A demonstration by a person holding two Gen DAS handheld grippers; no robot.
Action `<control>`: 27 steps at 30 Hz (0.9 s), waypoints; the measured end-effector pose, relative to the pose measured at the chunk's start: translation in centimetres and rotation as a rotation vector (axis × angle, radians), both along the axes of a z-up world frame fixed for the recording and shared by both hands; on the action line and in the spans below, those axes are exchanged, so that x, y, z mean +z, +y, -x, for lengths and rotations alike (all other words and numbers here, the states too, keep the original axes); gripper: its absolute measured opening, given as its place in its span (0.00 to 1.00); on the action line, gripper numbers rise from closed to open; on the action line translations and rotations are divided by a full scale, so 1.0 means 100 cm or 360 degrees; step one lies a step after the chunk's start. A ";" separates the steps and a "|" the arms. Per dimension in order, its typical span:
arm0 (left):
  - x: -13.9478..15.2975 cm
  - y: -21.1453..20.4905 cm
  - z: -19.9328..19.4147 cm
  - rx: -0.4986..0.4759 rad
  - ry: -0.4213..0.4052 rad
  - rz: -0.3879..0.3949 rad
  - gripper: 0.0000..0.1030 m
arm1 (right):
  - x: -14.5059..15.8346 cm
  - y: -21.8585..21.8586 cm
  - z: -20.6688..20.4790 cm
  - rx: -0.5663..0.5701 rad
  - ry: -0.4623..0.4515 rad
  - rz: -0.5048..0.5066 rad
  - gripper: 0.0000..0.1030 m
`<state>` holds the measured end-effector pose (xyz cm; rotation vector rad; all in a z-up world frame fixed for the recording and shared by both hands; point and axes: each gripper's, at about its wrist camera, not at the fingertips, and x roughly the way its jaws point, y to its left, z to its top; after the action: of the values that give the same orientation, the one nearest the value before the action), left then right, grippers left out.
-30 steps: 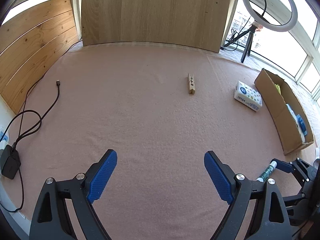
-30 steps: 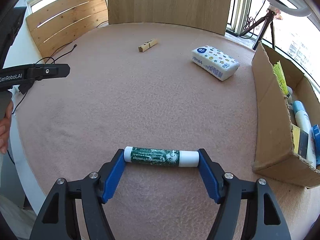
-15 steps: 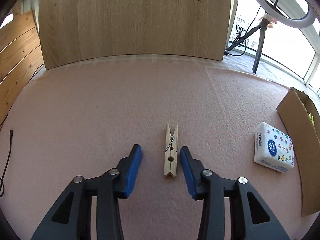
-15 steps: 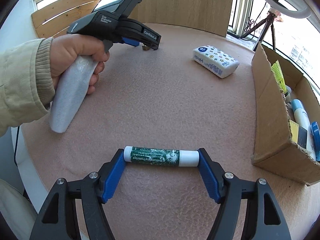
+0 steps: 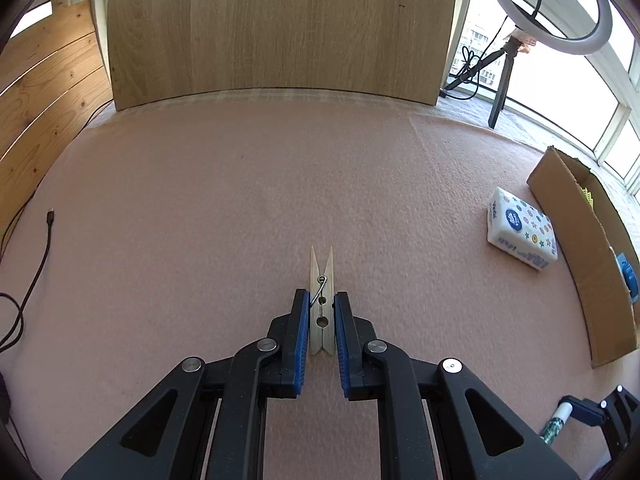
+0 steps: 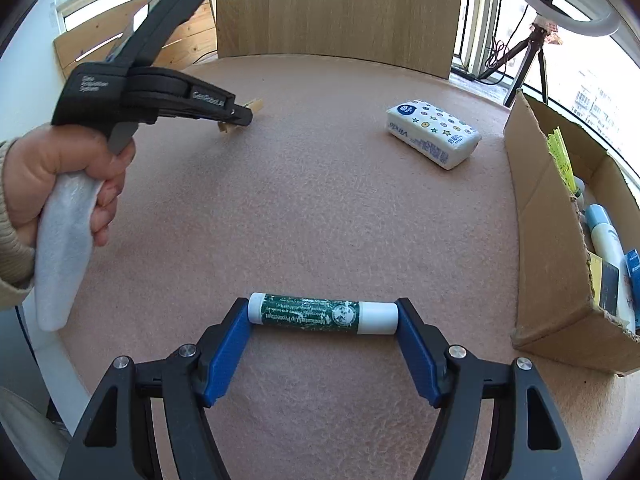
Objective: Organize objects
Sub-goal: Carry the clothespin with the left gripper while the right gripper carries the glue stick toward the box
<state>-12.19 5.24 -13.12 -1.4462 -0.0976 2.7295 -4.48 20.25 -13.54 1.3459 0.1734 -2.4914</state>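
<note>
Left gripper [image 5: 322,312] angled steeply down, jaws closing with the peg [image 5: 322,300] between the blue pads [image 5: 304,320]; hand [image 6: 64,184] wrapped round its white handle, beige cuff at the wrist; right gripper [image 6: 323,314] pitched down likewise, jaws wide, clamped endwise on the tube [image 6: 320,314].

ring light [image 5: 554,12] on tripod; black cable [image 5: 38,256] left; wooden panel [image 5: 280,28] behind

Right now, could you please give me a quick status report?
Left claw closing on clothespin. Right claw holding lip balm endwise. Tissue pack lies before cardboard box.
</note>
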 end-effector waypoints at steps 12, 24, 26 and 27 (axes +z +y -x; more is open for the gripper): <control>0.062 -0.078 -0.101 0.0221 0.0153 -0.0002 0.12 | 0.036 -0.073 0.029 0.0151 0.0138 0.0022 0.66; 0.101 -0.113 -0.135 0.0271 0.0294 -0.0033 0.13 | 0.095 -0.123 0.034 0.0225 0.0347 0.0066 0.66; 0.105 -0.115 -0.137 0.0279 0.0307 -0.0032 0.13 | 0.101 -0.126 0.033 0.0233 0.0362 0.0070 0.66; 0.107 -0.116 -0.138 0.0284 0.0313 -0.0035 0.13 | 0.103 -0.127 0.033 0.0238 0.0371 0.0071 0.66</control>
<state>1.57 -6.37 -2.46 -1.2100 -0.2595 2.9854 -7.74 7.50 -3.22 0.9847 0.2577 -2.5023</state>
